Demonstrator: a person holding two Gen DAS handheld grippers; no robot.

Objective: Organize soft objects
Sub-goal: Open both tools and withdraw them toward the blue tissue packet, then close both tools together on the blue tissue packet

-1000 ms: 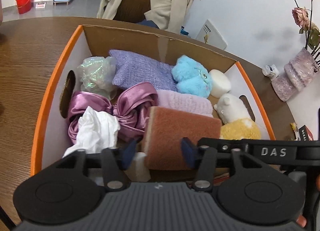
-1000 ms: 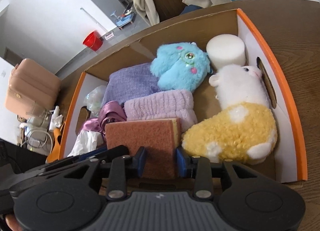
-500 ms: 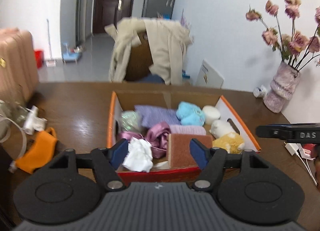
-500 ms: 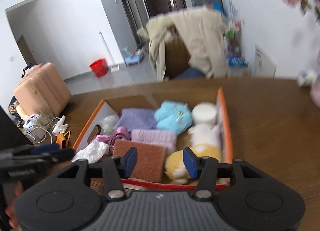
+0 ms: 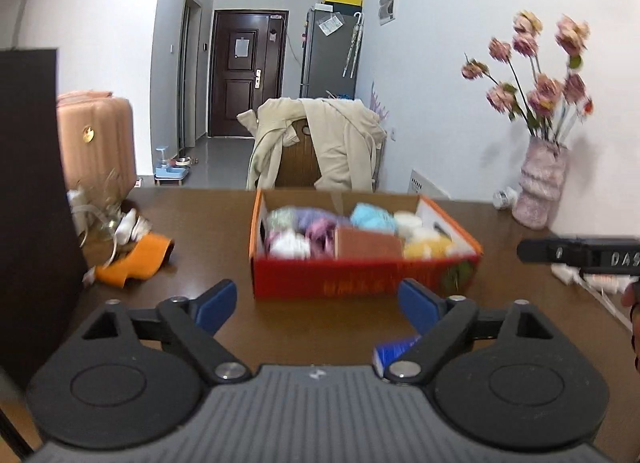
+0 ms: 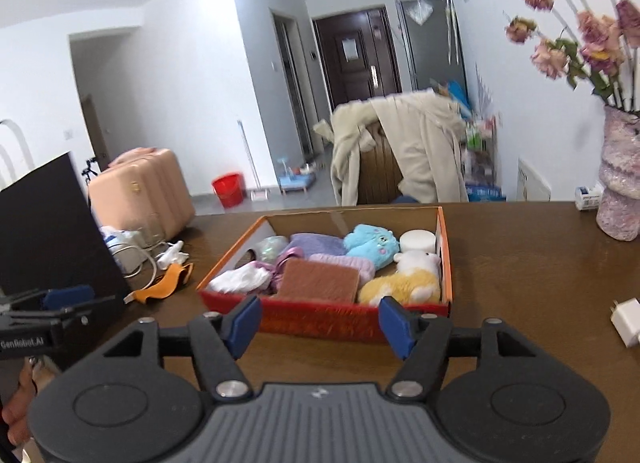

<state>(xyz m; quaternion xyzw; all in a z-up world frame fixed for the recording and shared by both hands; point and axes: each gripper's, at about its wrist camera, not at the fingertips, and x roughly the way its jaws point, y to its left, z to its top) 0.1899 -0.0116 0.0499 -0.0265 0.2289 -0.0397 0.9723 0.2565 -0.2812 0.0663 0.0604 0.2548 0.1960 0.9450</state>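
Red-and-orange cardboard box [image 6: 332, 319] sits mid-counter [image 6: 520, 263], packed: coarse brown scouring sponge [image 6: 320, 281] at 6 o'clock, fluffy yellow plush [image 6: 400, 287] at 4, blue plush [image 6: 372, 245] at 12. Left hand-held gripper [image 5: 316, 303] and right hand-held gripper [image 6: 320, 321] both spread apart, holding nothing.

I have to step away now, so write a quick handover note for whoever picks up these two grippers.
Left gripper: open, empty, held back from the box.
Right gripper: open, empty, just short of the box's near wall.
Box sits mid-table and holds the soft things: brown sponge, yellow-and-white plush, blue plush, white round sponge, purple cloths, white tissue.
Done: these items look packed in the box.
Left: an orange fabric piece lies on the table left of the box; check whether it belongs inside.
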